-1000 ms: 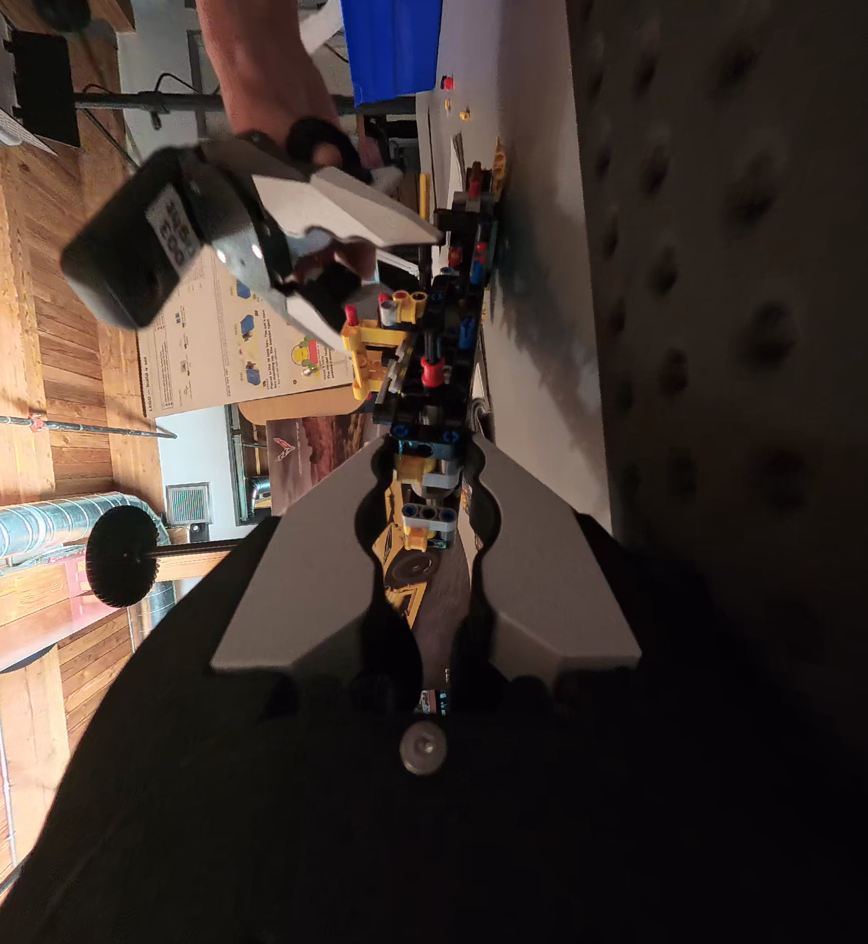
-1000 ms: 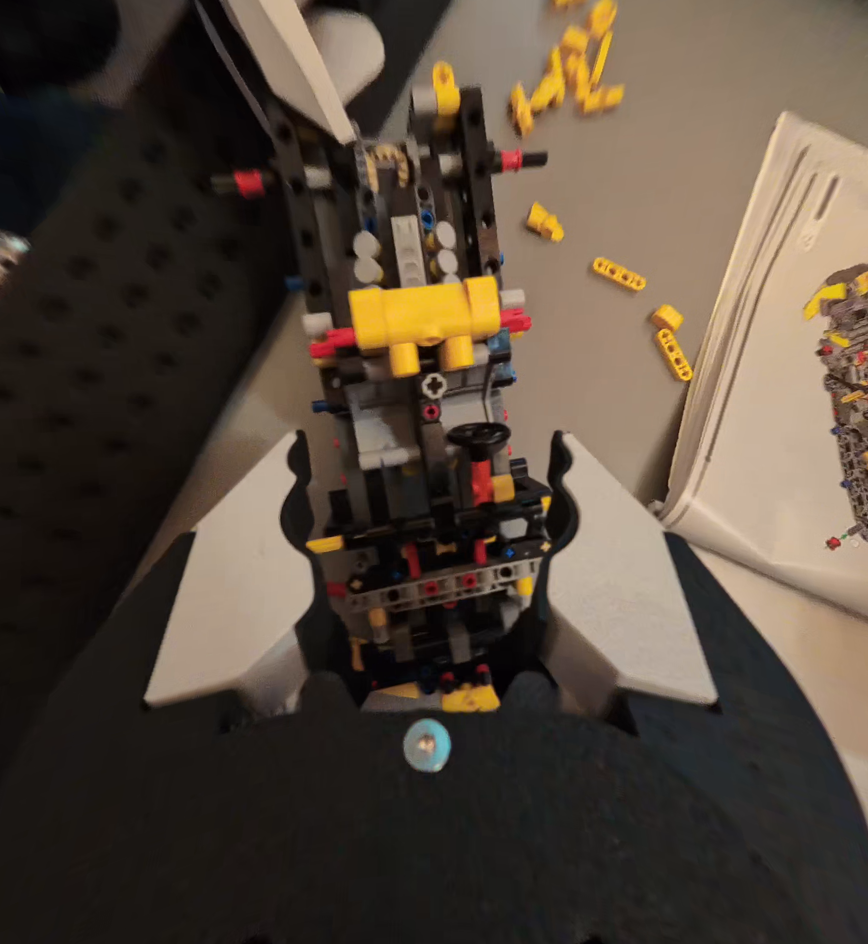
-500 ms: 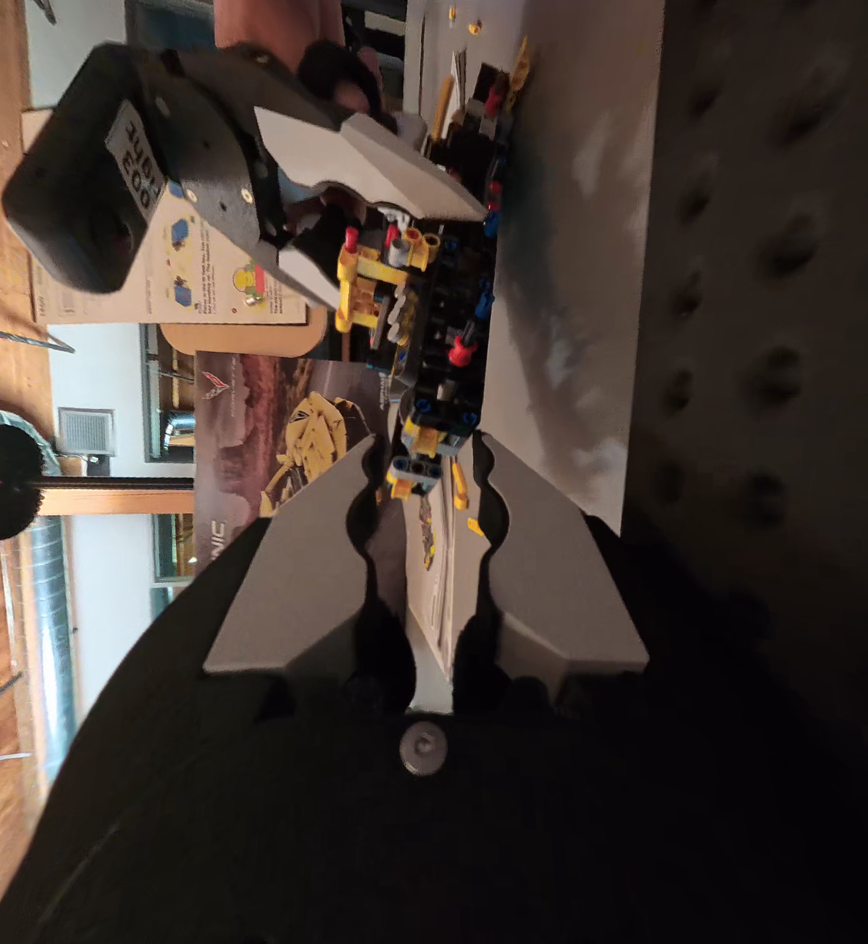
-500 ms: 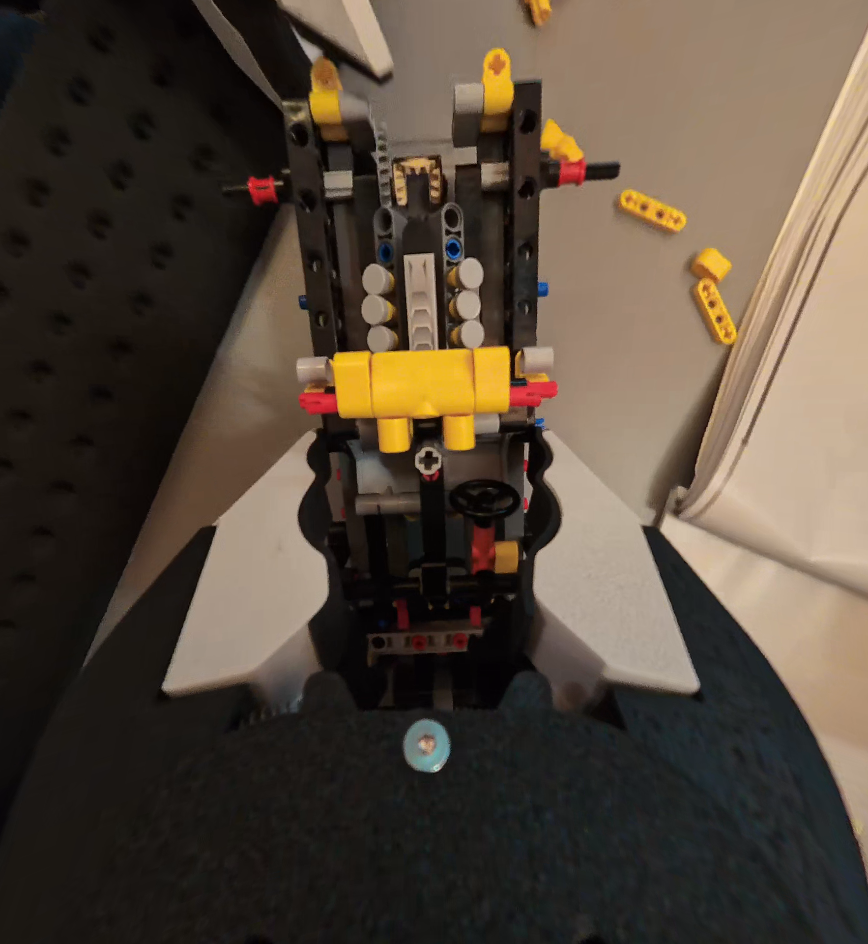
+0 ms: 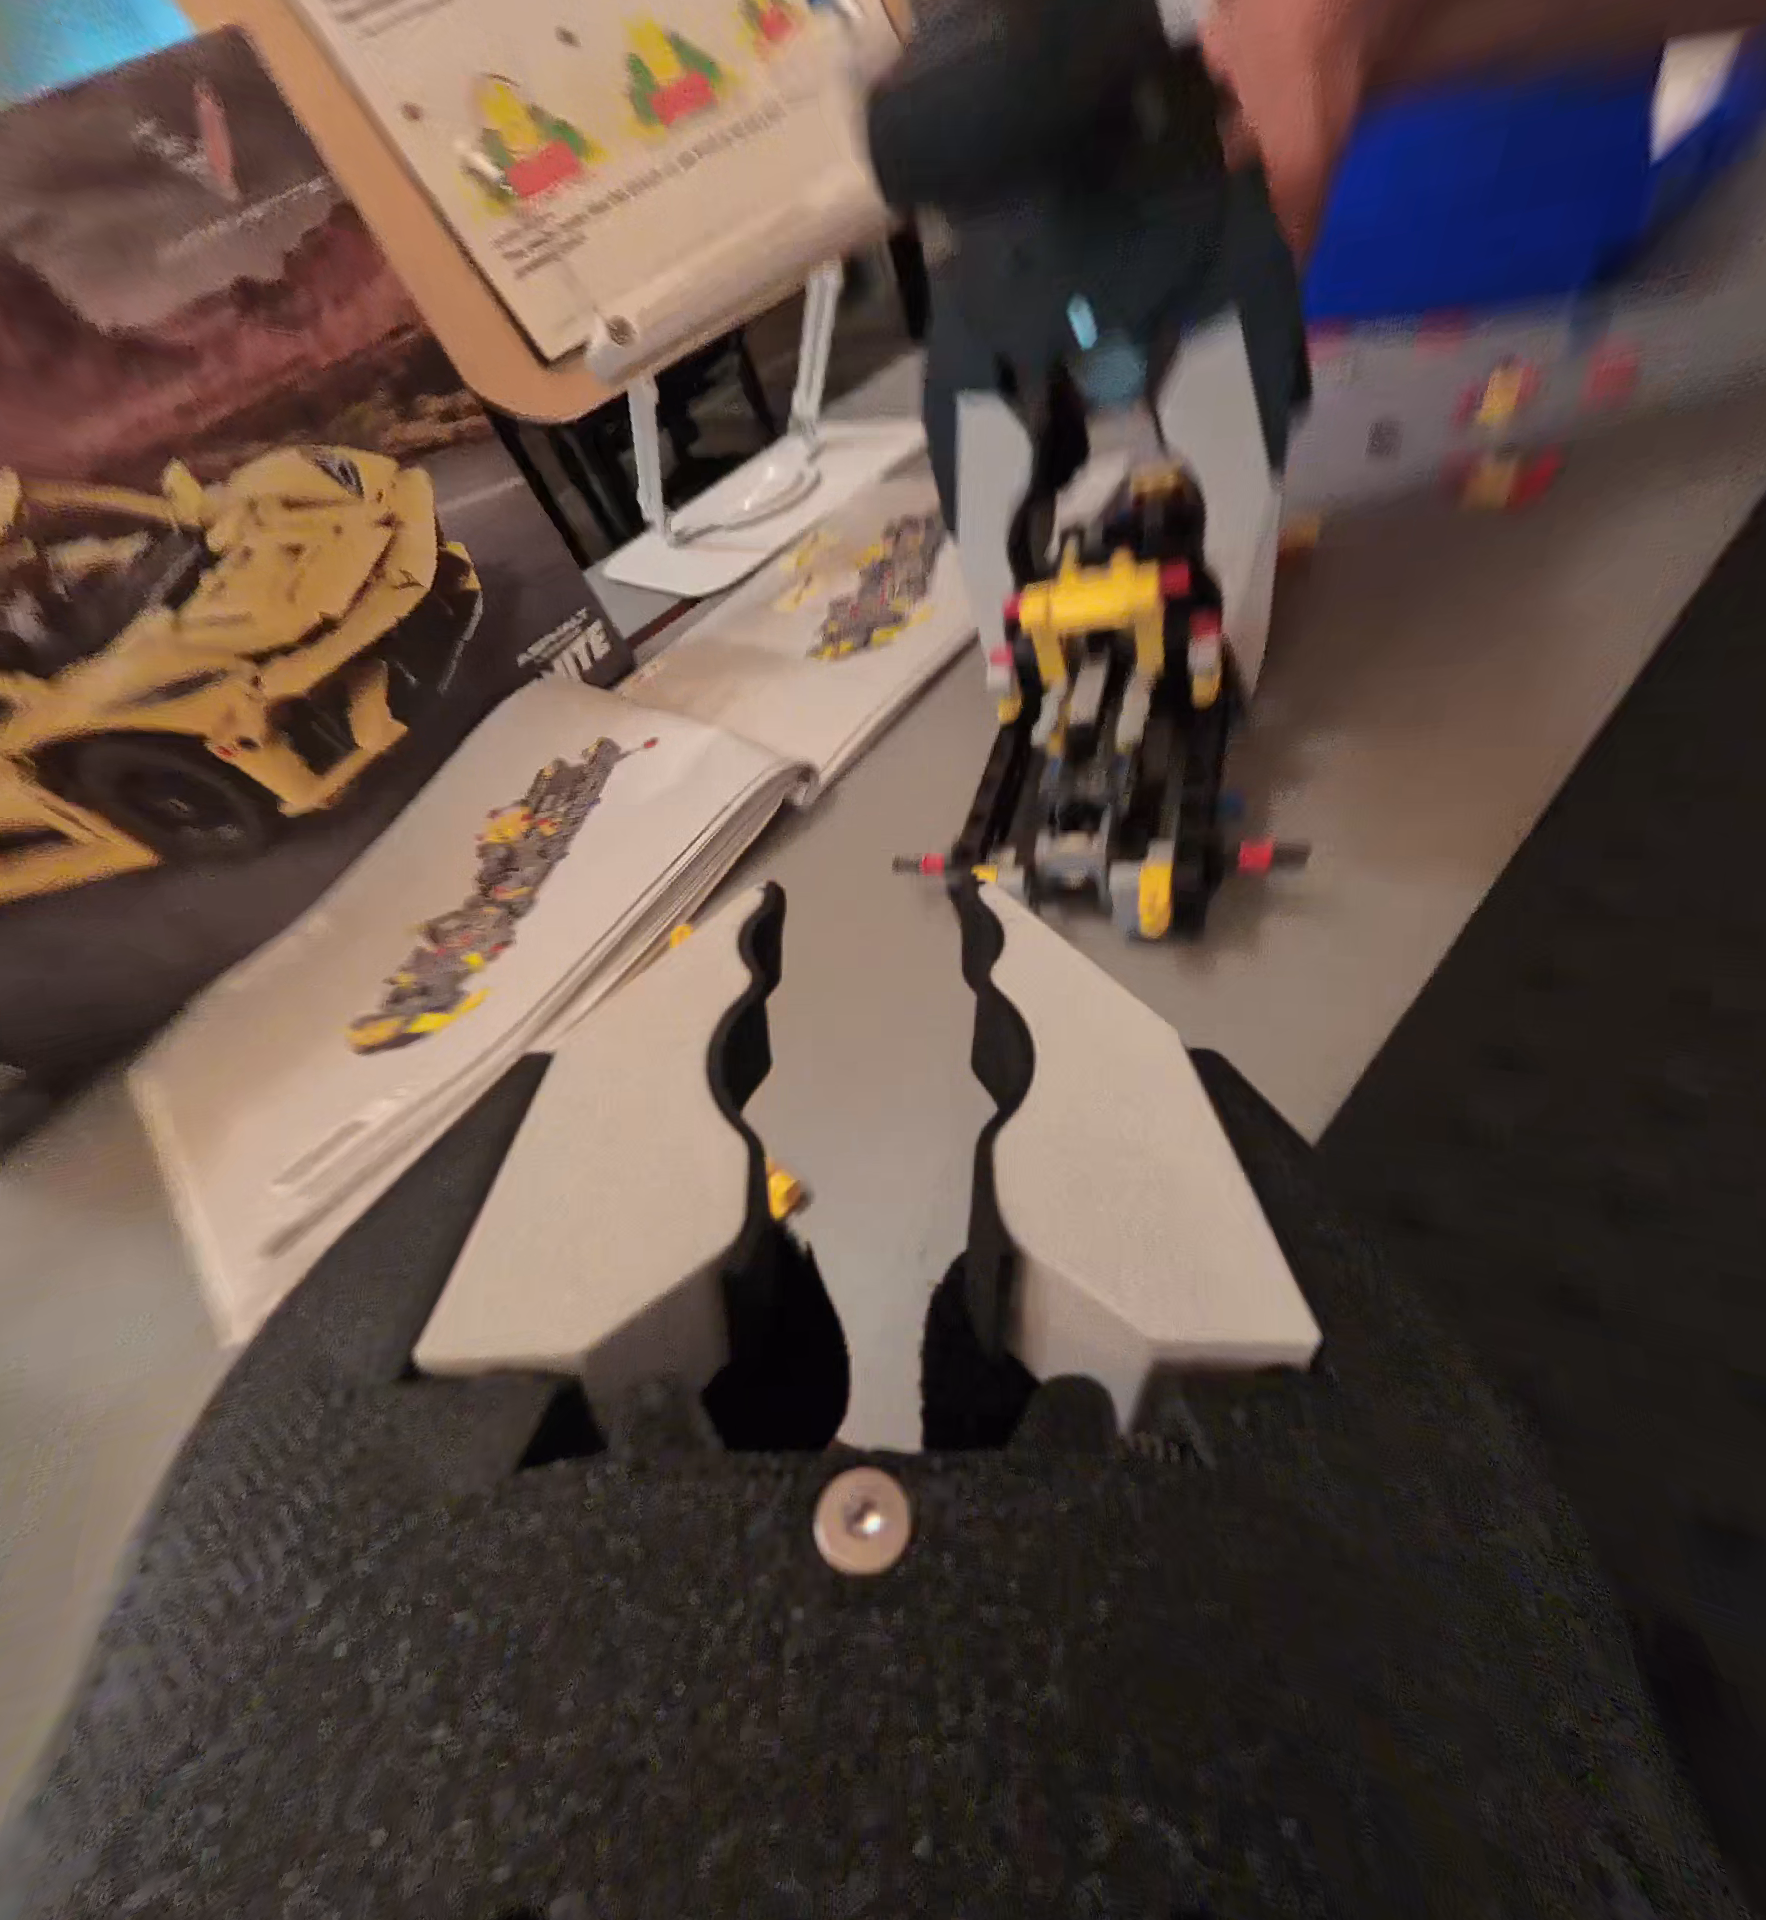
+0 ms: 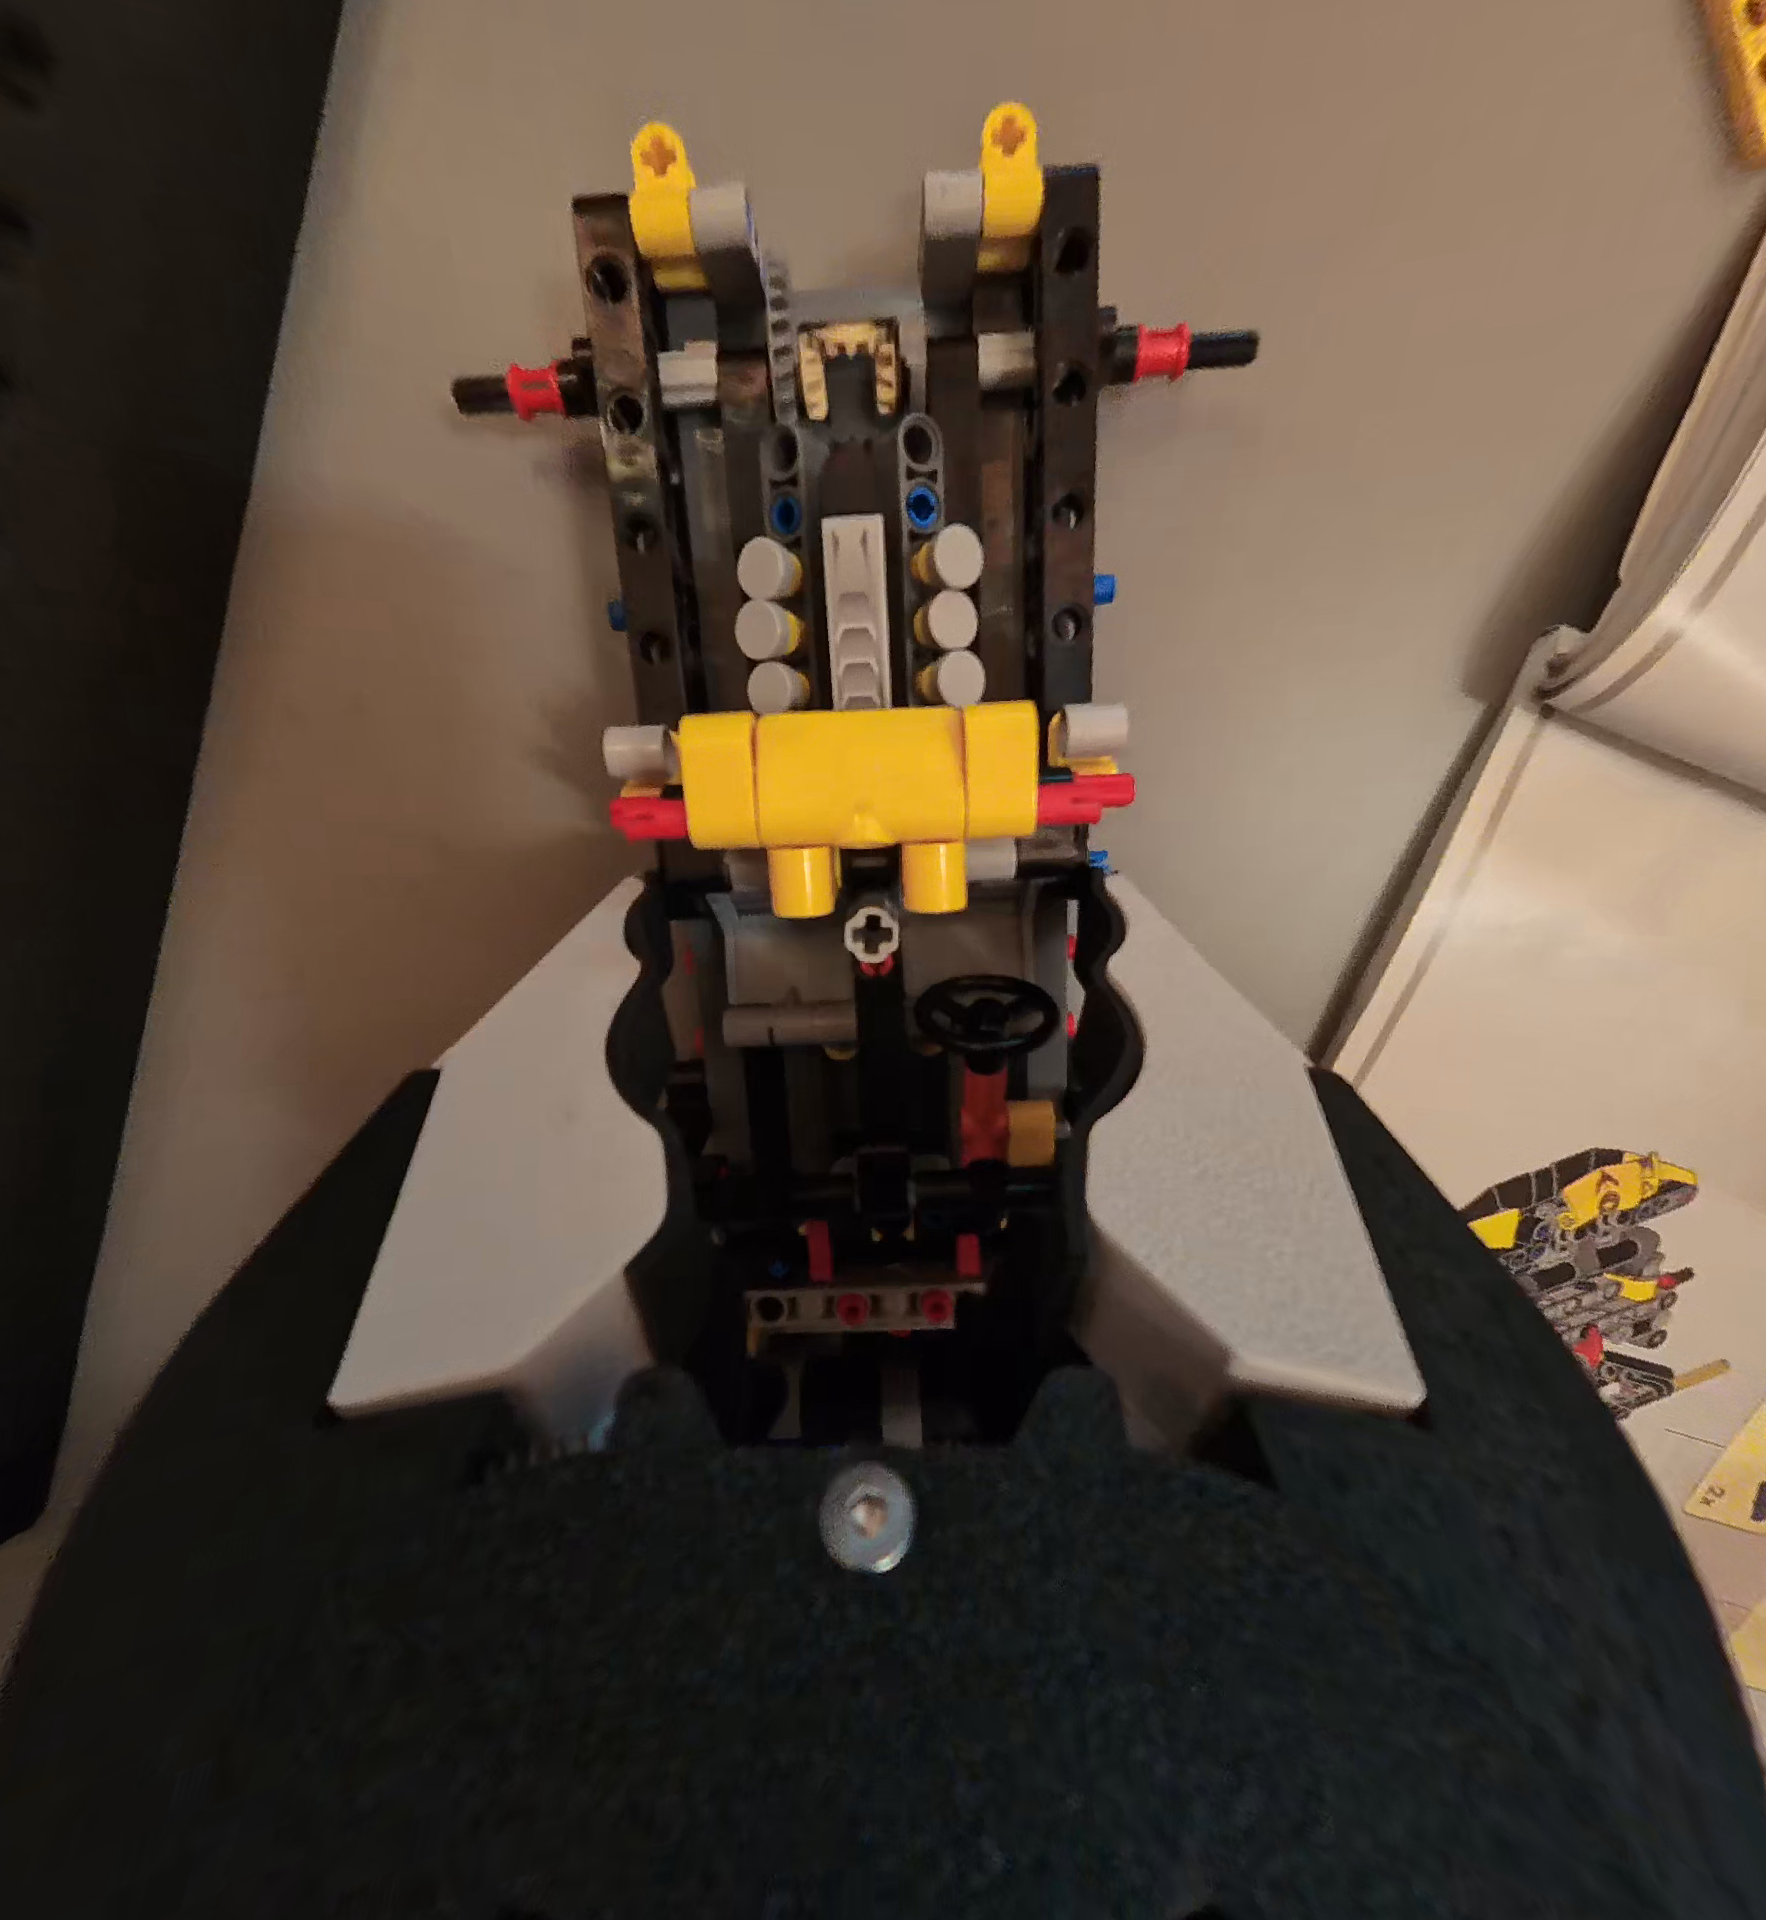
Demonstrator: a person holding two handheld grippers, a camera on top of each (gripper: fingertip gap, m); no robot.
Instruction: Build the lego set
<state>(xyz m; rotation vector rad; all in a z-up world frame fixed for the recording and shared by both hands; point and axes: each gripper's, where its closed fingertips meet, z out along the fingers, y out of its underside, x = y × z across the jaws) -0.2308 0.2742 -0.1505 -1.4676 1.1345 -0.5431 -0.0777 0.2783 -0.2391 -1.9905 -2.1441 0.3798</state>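
Chassis of black beams with a yellow crossbar sits on the grey table, its near end clamped between the fingers of my right tongs. My right camera alone shows the detail on top: 6 grey round studs, the small black steering wheel, red bushes on the 2 side axles. My left camera alone shows the surroundings: the open instruction booklet, the box picturing a yellow car, a propped-up board. My left tongs stand narrowly parted and empty, just short of the chassis.
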